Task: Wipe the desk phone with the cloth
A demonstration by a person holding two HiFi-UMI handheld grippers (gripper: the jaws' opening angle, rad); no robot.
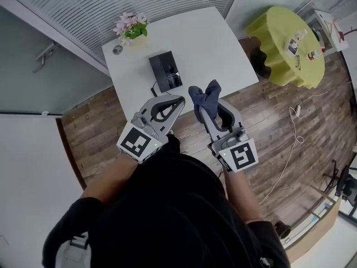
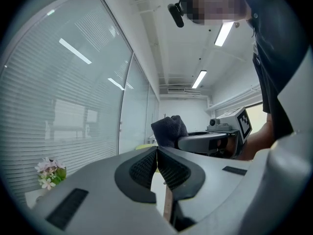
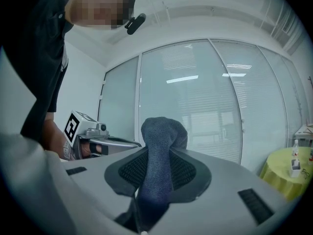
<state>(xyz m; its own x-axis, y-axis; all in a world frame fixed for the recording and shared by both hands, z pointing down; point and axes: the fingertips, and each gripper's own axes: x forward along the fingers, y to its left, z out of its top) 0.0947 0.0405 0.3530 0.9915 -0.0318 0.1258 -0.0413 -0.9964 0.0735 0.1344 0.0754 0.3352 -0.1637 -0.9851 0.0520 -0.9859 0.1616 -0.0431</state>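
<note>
The black desk phone (image 1: 165,71) lies on the white table (image 1: 223,49) in the head view, ahead of both grippers. My right gripper (image 1: 209,108) is shut on a dark blue cloth (image 1: 203,96), which bunches up above the jaws. The cloth (image 3: 159,136) fills the gap of the right gripper (image 3: 159,168) in its own view. My left gripper (image 1: 178,101) is held beside it, near the table's front edge. The left gripper (image 2: 157,153) has its jaws together with nothing between them. Both gripper views point up at the room, so the phone is hidden there.
A pot of pink flowers (image 1: 131,27) and a small round object (image 1: 117,49) stand at the table's far left corner. A round table with a yellow cover (image 1: 287,43) and small bottles is at the right. A white cable (image 1: 293,138) trails over the wooden floor.
</note>
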